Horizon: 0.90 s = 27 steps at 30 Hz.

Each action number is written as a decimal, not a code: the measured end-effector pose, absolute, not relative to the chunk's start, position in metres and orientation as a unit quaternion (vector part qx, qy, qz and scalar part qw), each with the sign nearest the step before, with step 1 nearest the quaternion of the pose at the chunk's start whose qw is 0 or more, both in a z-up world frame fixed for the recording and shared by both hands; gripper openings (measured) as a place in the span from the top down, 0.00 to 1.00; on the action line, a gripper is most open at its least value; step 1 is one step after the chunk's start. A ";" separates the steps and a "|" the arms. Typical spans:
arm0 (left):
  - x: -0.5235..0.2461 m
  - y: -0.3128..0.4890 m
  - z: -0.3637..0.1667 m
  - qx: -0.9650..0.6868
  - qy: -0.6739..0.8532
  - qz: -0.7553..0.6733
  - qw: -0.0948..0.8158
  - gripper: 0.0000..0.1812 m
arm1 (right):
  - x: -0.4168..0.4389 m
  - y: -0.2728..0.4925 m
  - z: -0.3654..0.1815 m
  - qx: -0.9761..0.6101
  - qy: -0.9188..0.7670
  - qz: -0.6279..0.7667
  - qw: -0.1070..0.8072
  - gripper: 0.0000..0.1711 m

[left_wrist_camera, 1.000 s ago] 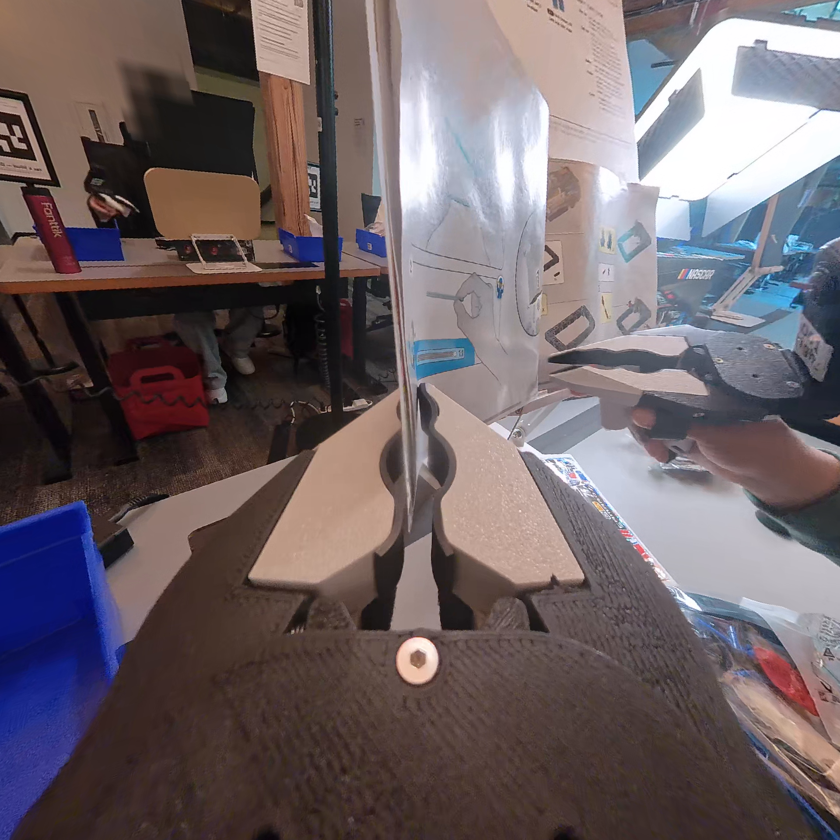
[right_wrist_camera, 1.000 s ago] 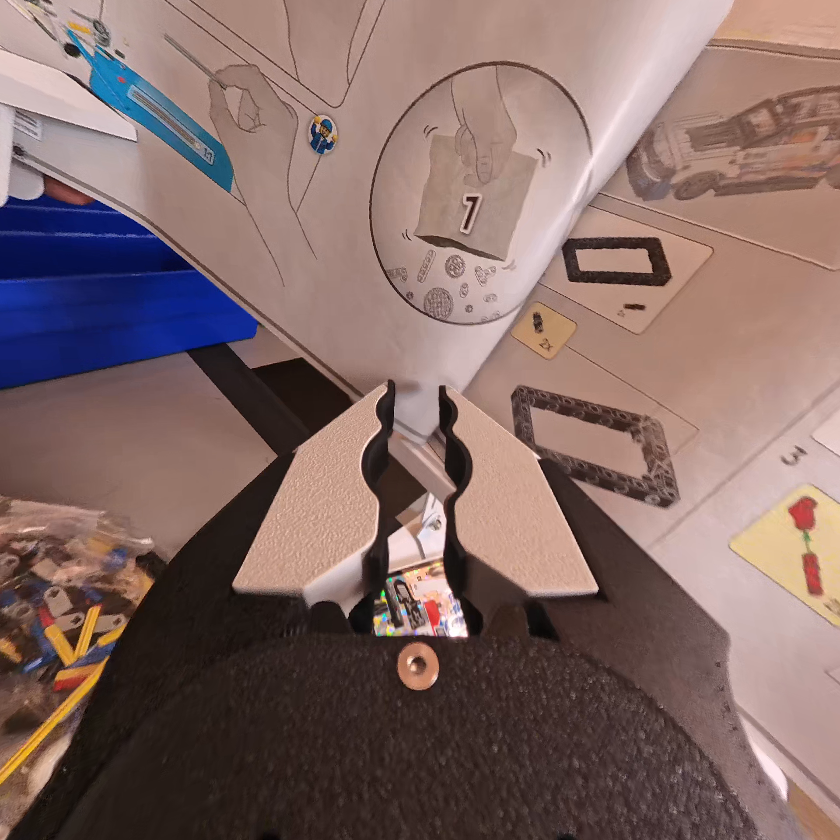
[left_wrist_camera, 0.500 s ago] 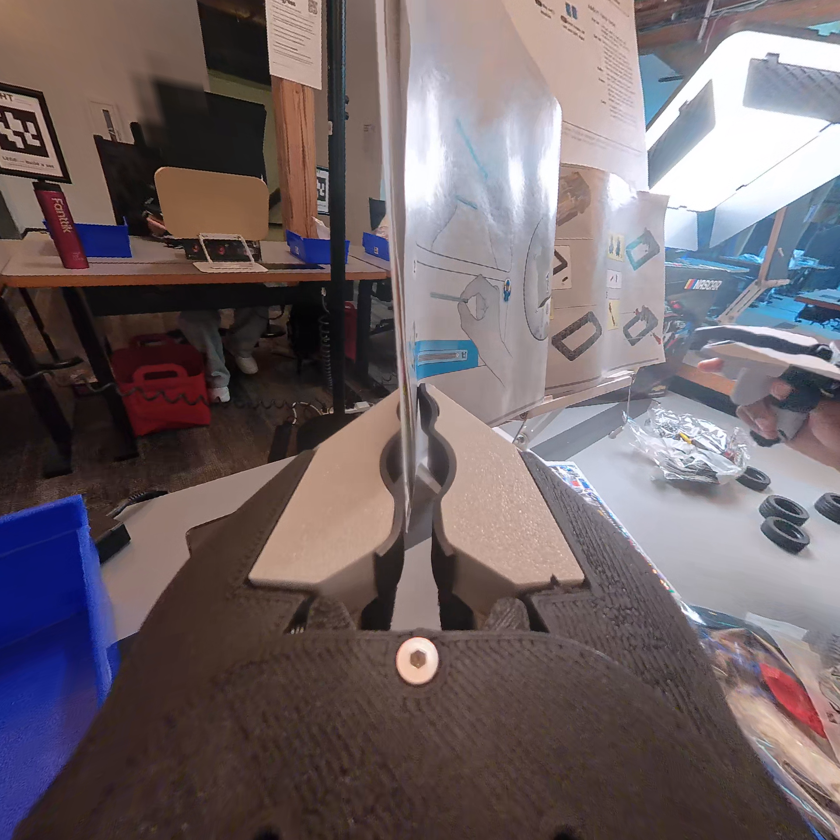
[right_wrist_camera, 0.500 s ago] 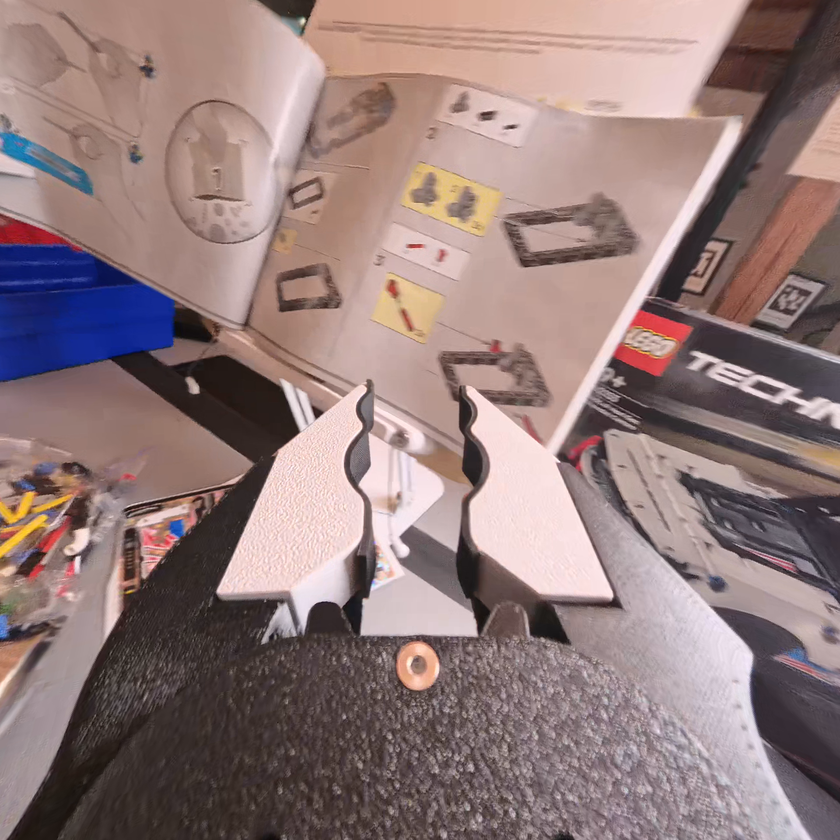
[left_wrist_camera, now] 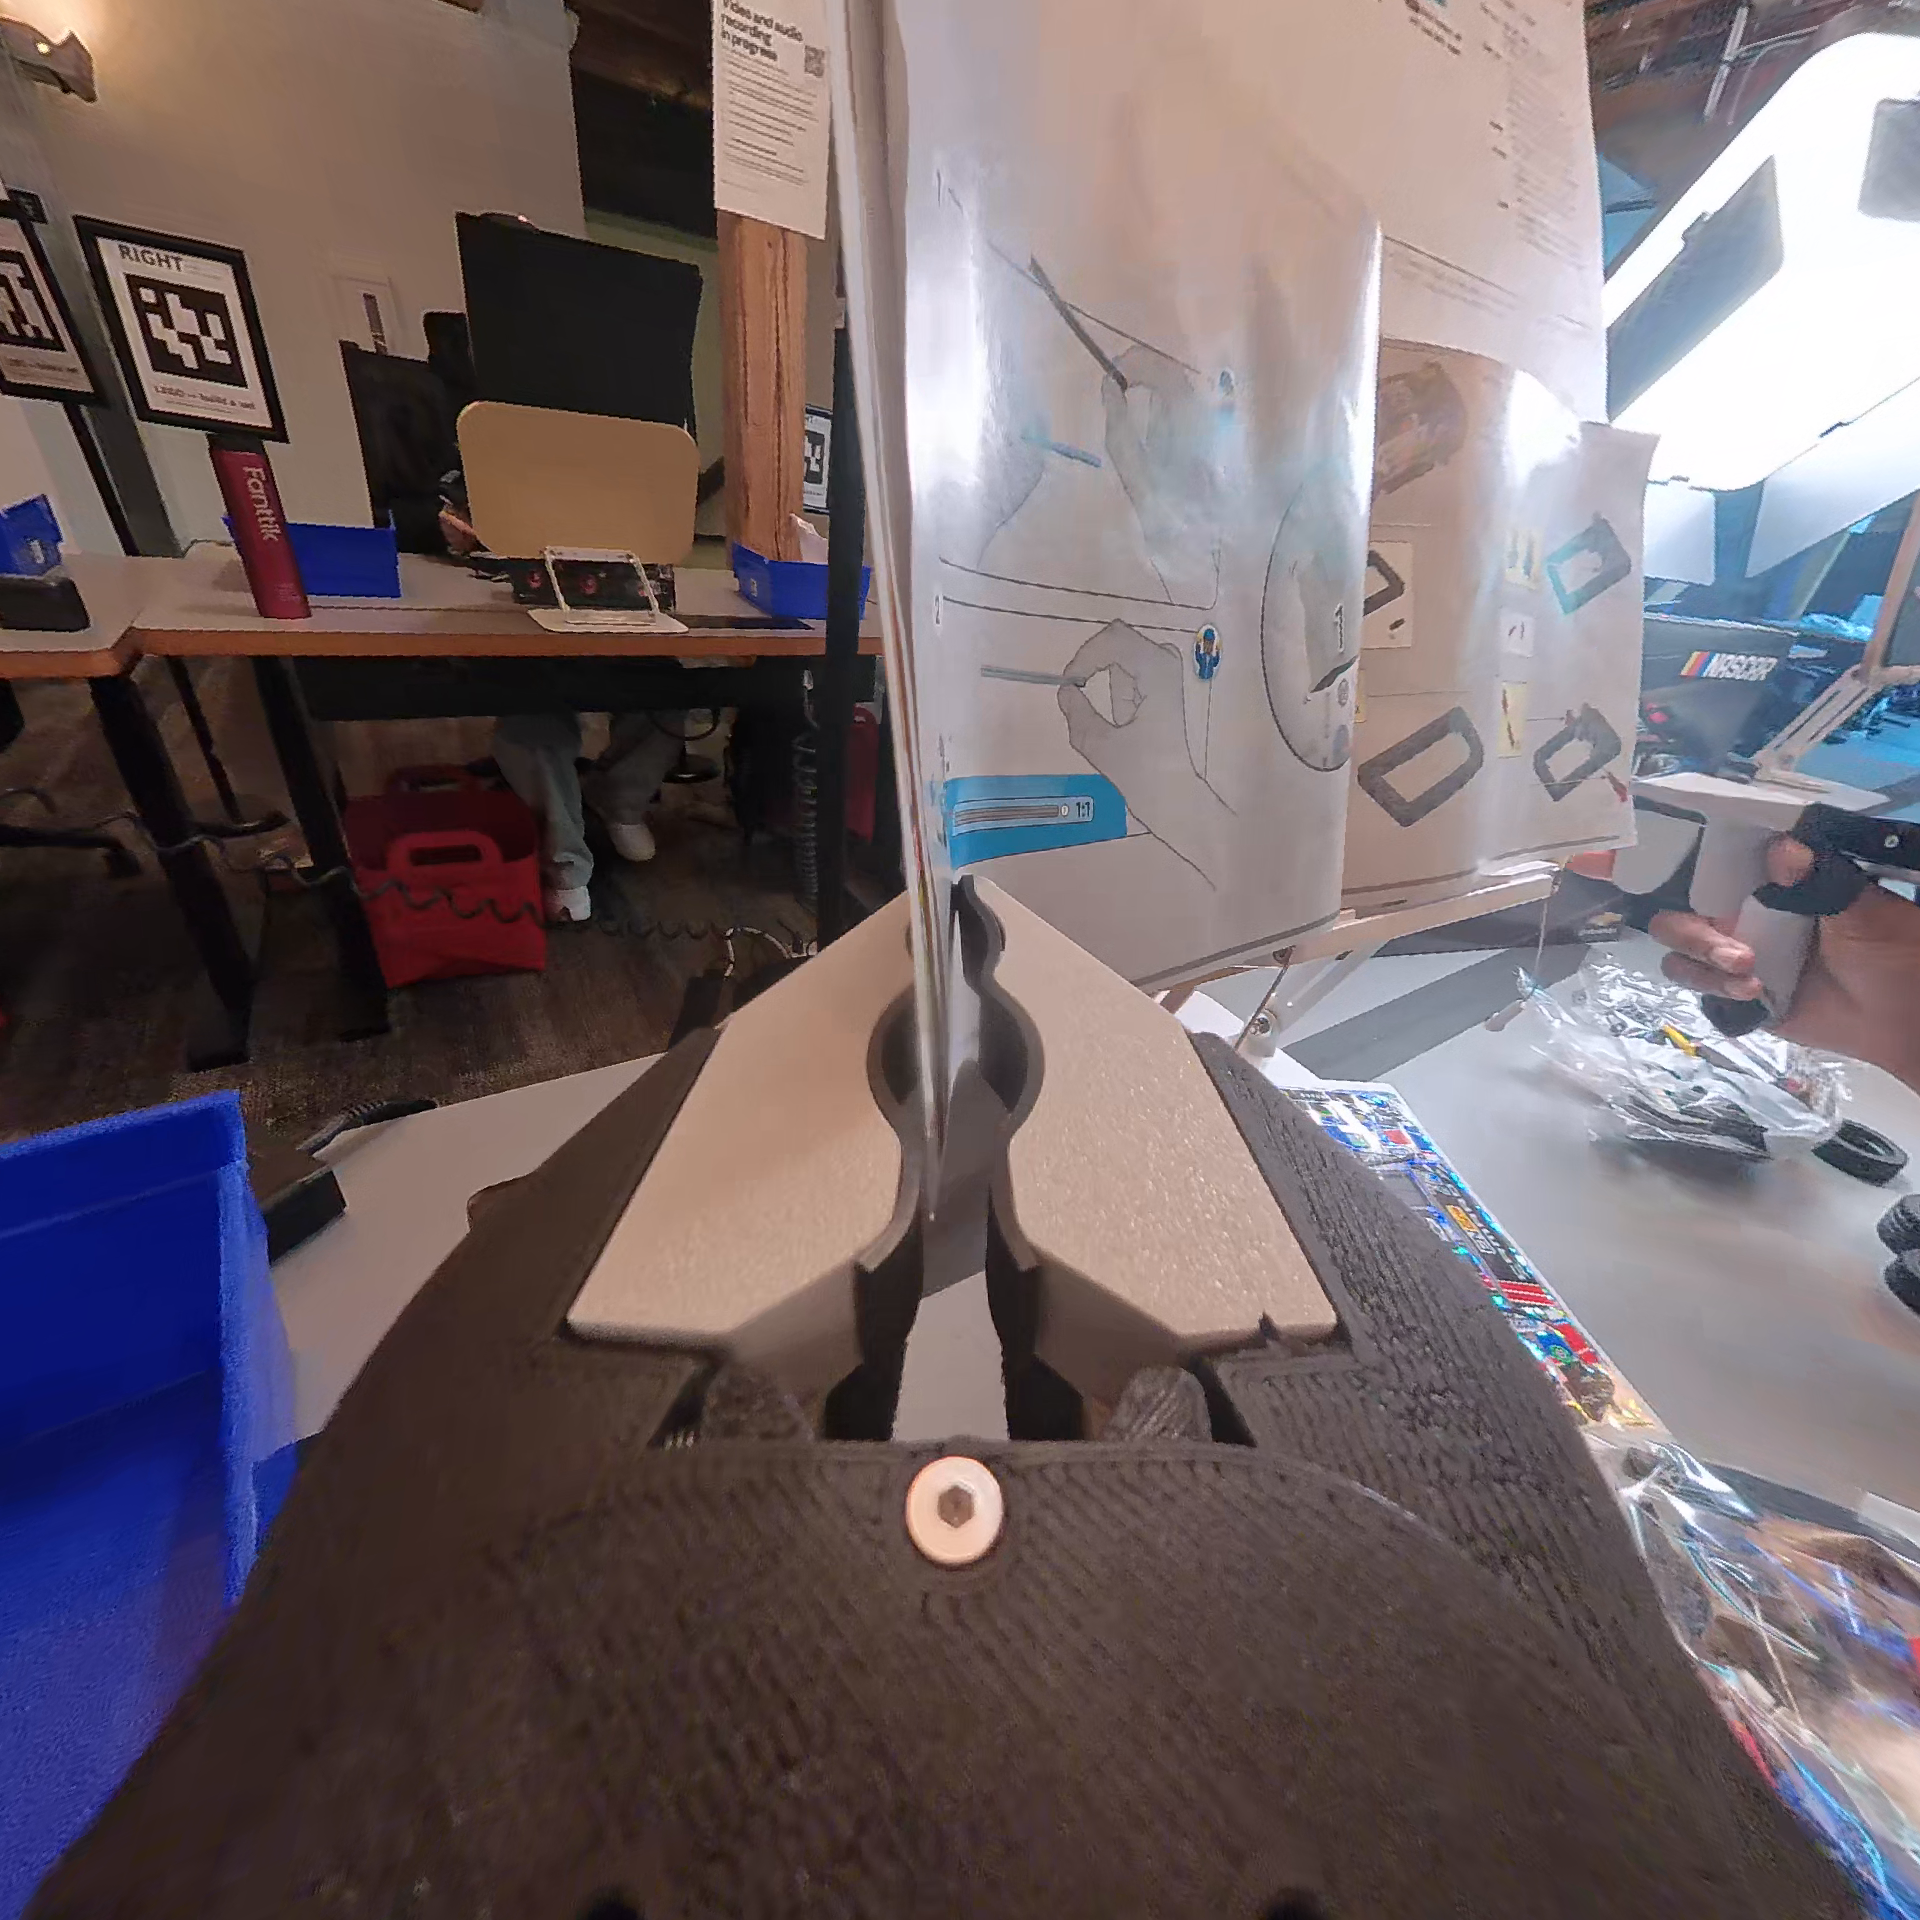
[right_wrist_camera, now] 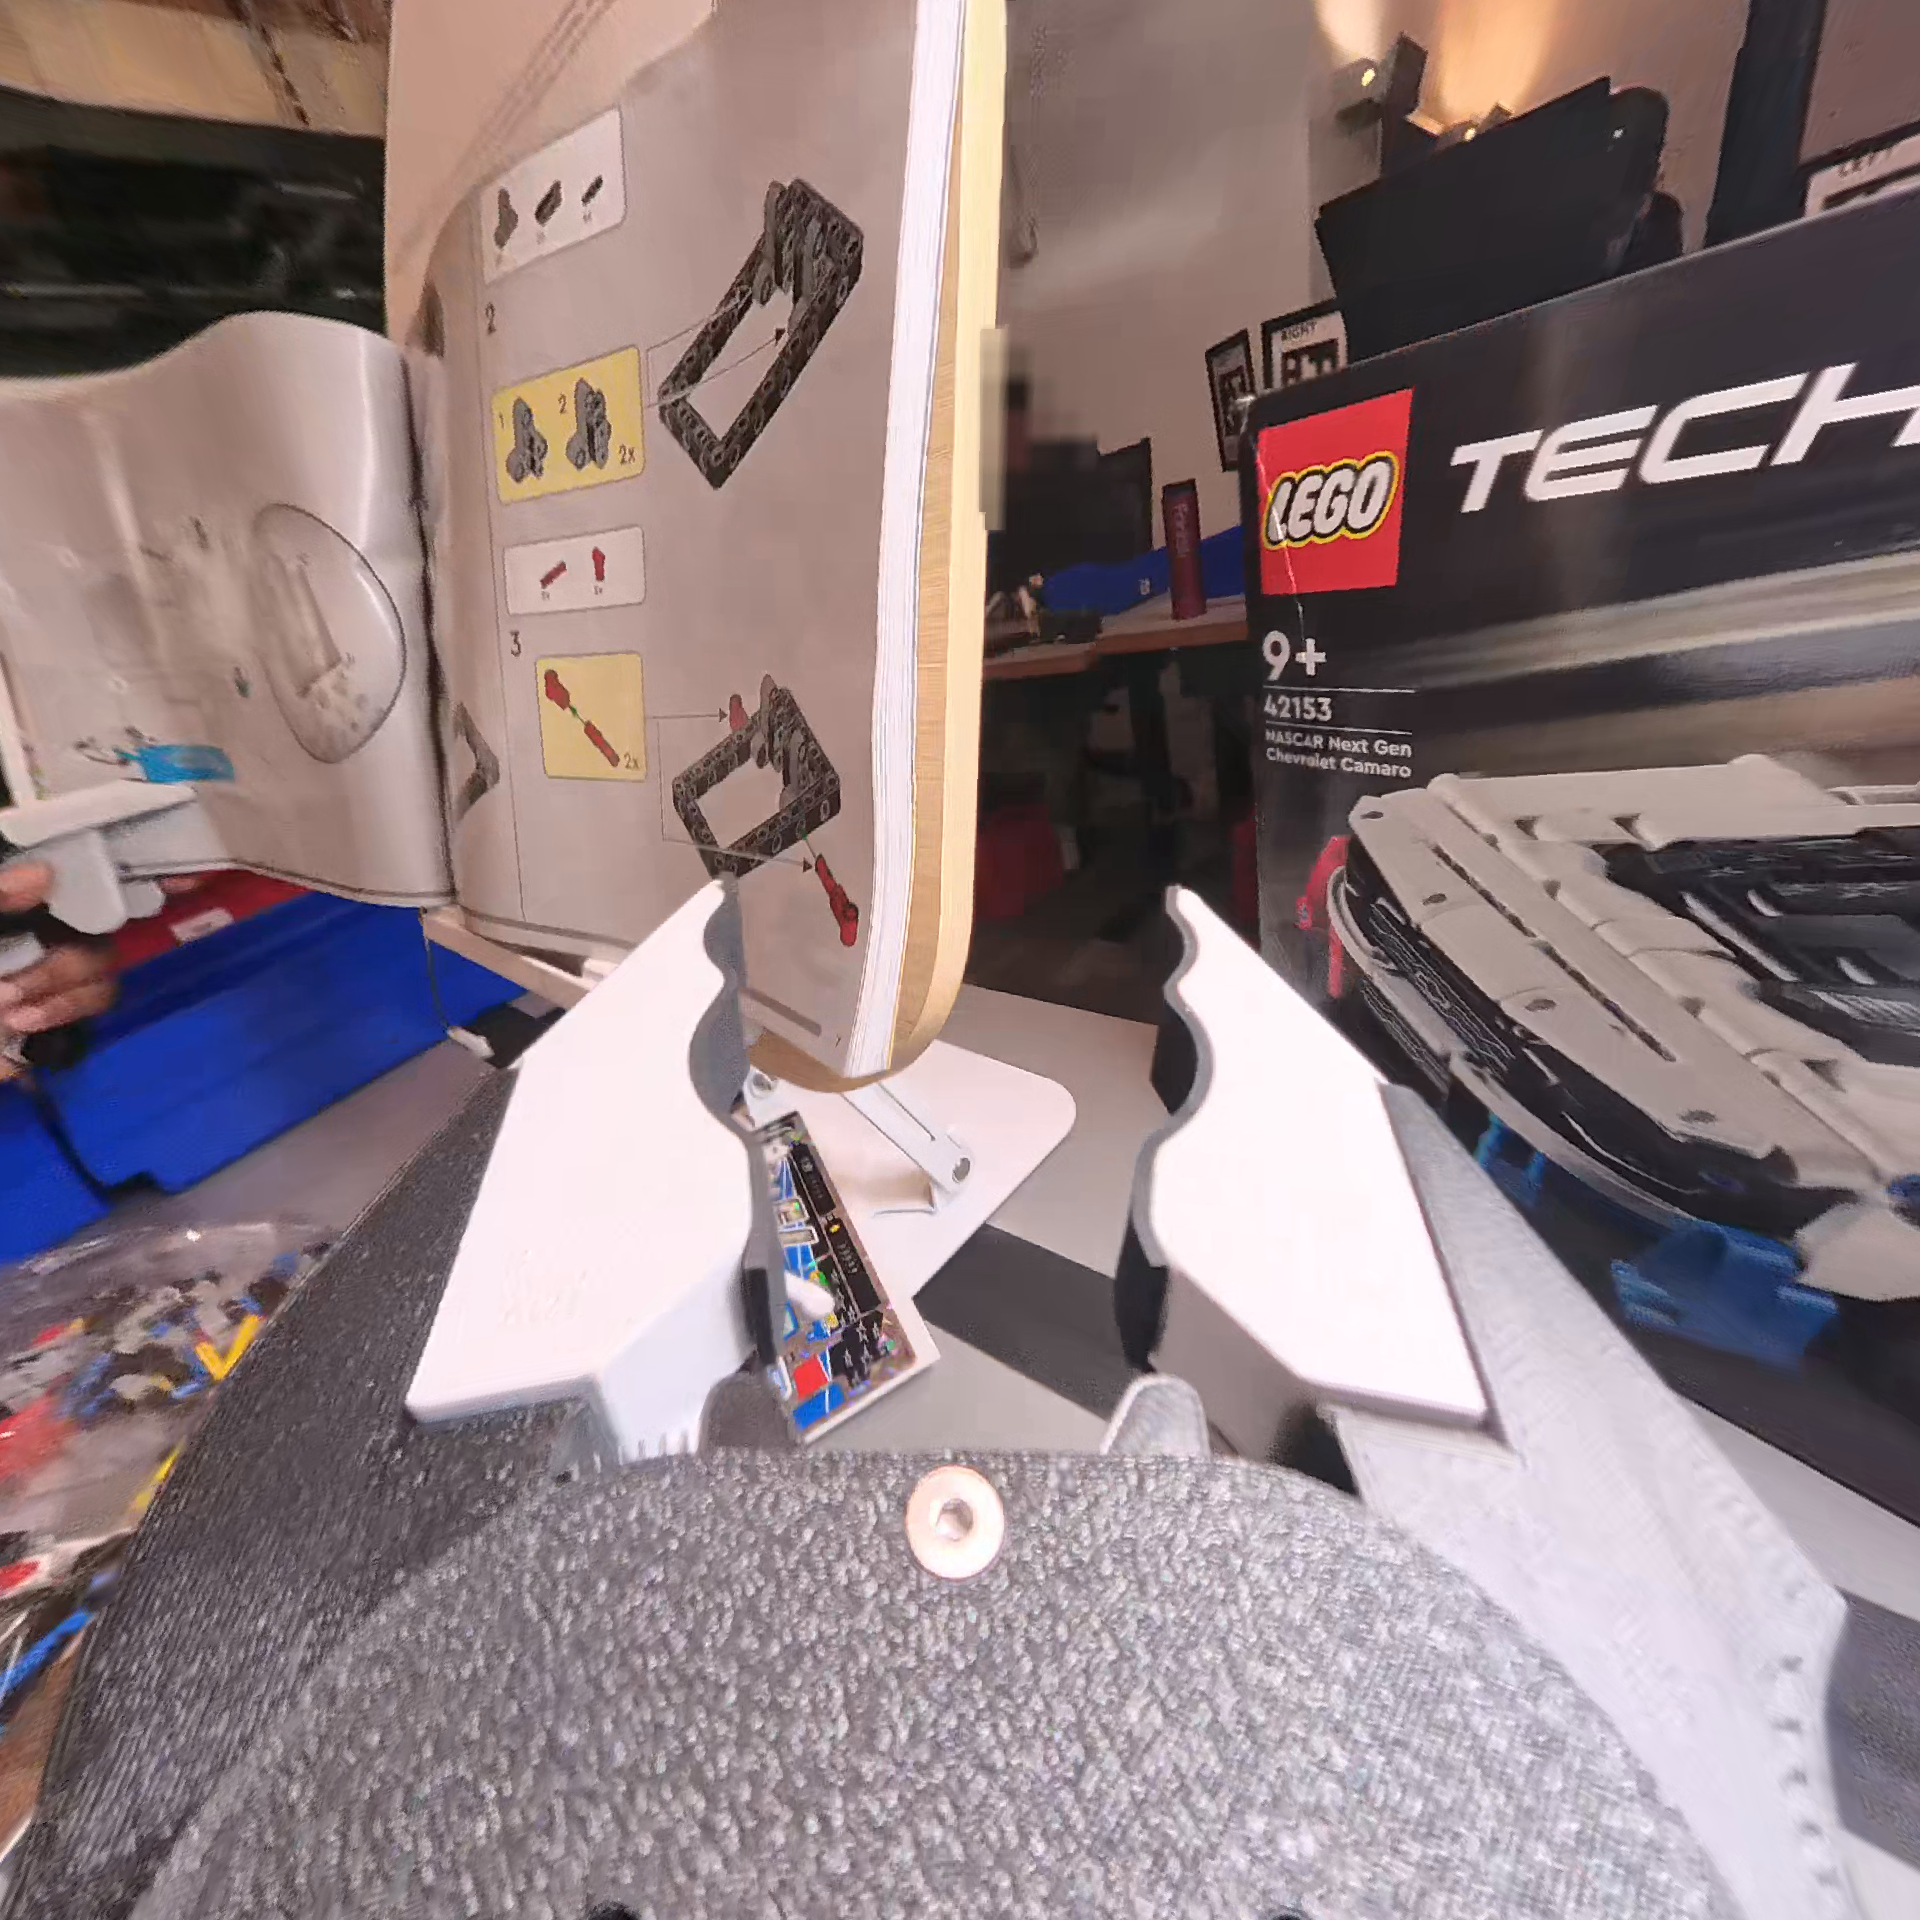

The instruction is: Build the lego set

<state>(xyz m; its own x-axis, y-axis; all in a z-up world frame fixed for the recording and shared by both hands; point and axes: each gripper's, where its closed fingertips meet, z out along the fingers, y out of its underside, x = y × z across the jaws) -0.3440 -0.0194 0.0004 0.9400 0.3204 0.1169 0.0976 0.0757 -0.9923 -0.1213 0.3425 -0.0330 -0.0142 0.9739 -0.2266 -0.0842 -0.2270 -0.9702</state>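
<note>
The instruction booklet (left_wrist_camera: 1122, 520) stands open on a wooden-backed stand at the back of the grey table. My left gripper (left_wrist_camera: 961, 904) is shut on the lower edge of its left-hand pages and holds them upright. My right gripper (right_wrist_camera: 951, 899) is wide open and empty, in front of the booklet's (right_wrist_camera: 665, 582) right edge and touching nothing. It also shows at the far right of the left wrist view (left_wrist_camera: 1766, 862). A clear bag of parts (left_wrist_camera: 1683, 1081) and black tyres (left_wrist_camera: 1860, 1148) lie on the table. Another bag of coloured parts (right_wrist_camera: 125, 1340) lies at the left.
The black Lego box (right_wrist_camera: 1610, 727) stands at the right, close to my right gripper. A shiny sticker sheet (right_wrist_camera: 831, 1278) lies before the stand's white base (right_wrist_camera: 997, 1122). Blue bins (left_wrist_camera: 114, 1403) sit at the left. Desks and a person's legs are behind. Left tips to right tips: about 45 cm.
My right gripper has let go of the booklet's page, swung right toward the booklet's right edge and opened wide. My left gripper still holds the left pages.
</note>
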 end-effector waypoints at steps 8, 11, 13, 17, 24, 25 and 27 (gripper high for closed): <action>-0.350 -0.014 -0.011 -0.676 -0.167 0.089 0.713 1.00 | -0.132 0.336 -0.026 -0.503 -0.434 0.580 0.472 0.87; -0.351 -0.013 -0.013 -0.674 -0.173 0.087 0.713 1.00 | -0.129 0.337 -0.026 -0.504 -0.447 0.566 0.476 0.89; -0.353 -0.012 -0.013 -0.670 -0.179 0.086 0.716 1.00 | -0.124 0.340 -0.022 -0.497 -0.440 0.569 0.485 0.95; -0.354 -0.004 -0.013 -0.663 -0.187 0.077 0.721 1.00 | -0.114 0.335 -0.017 -0.470 -0.464 0.580 0.477 0.99; -0.357 0.022 -0.014 -0.652 -0.198 0.045 0.730 1.00 | -0.090 0.357 -0.009 -0.457 -0.442 0.592 0.496 0.99; -0.357 0.030 -0.013 -0.655 -0.192 0.043 0.729 1.00 | -0.086 0.364 -0.010 -0.459 -0.436 0.589 0.502 0.99; -0.357 0.050 -0.010 -0.665 -0.177 0.045 0.724 1.00 | -0.079 0.376 -0.013 -0.466 -0.423 0.581 0.516 0.99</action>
